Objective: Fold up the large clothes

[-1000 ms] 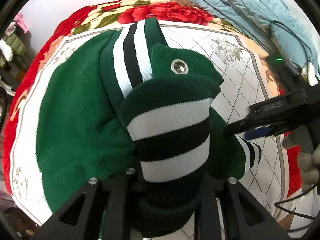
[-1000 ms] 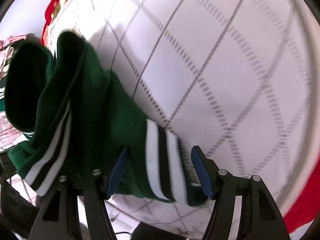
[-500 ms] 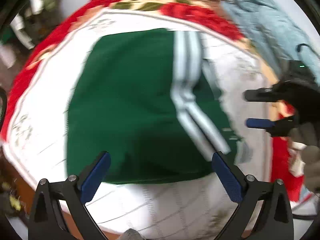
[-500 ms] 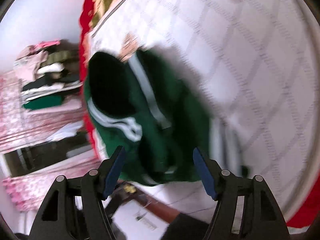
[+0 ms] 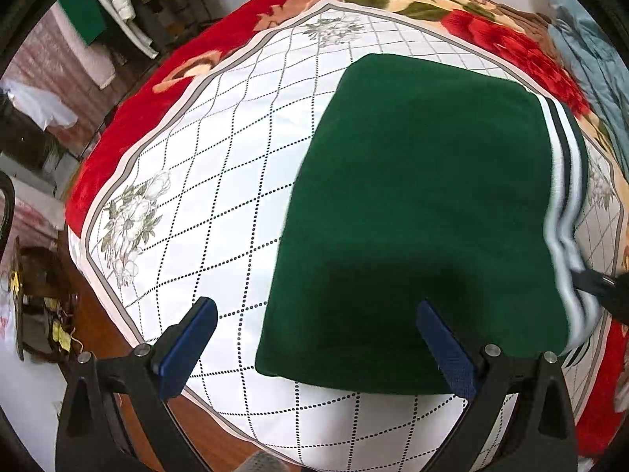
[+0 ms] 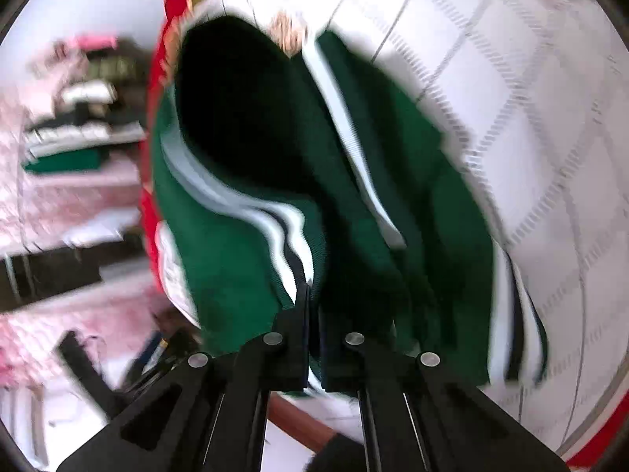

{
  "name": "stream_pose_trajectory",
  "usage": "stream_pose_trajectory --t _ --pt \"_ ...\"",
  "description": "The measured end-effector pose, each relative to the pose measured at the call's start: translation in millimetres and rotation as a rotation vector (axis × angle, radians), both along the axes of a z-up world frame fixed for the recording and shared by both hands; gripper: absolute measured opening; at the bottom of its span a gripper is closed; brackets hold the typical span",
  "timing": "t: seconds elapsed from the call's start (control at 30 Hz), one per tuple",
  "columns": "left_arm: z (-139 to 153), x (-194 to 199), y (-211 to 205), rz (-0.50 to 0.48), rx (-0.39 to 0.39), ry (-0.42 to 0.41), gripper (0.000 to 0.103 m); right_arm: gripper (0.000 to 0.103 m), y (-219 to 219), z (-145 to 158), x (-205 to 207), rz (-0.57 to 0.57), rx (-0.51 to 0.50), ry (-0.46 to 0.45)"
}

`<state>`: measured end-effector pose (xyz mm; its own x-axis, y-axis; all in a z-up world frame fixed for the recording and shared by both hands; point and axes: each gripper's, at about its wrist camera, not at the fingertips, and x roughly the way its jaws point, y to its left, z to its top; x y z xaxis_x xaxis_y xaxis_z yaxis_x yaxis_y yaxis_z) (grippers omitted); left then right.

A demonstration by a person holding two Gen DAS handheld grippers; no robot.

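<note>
A dark green garment with a white and black striped band lies folded on the white diamond-pattern bedcover. My left gripper is open and empty, hovering above the garment's near left edge. My right gripper is shut on the garment's striped band and holds it lifted, the green cloth bunched in front of the camera. In the left wrist view the right gripper's tip shows at the garment's right edge.
A red floral blanket borders the bedcover. A light blue quilt lies at the far right. Hanging clothes and clutter stand beyond the bed's left side. The wooden bed edge is near left.
My left gripper let go of the striped cuff, opened and drew back to the left. My right gripper closed on the striped band and lifted it.
</note>
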<state>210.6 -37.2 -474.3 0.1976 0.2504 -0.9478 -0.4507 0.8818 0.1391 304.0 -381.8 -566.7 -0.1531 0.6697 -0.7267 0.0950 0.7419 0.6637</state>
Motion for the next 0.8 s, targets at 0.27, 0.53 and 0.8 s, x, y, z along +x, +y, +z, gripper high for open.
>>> stream_pose_trajectory --t 0.27,0.53,0.8 --pt "-1 7 -2 -0.017 -0.002 0.004 0.103 0.003 -33 -18 -38 -0.074 -0.202 0.068" --pt "11 32 8 -0.040 0.041 -0.038 0.103 0.058 -20 16 3 -0.066 -0.161 -0.017" --pt "13 63 10 -0.075 0.104 -0.079 0.103 0.070 33 1 100 -0.050 -0.041 -0.108"
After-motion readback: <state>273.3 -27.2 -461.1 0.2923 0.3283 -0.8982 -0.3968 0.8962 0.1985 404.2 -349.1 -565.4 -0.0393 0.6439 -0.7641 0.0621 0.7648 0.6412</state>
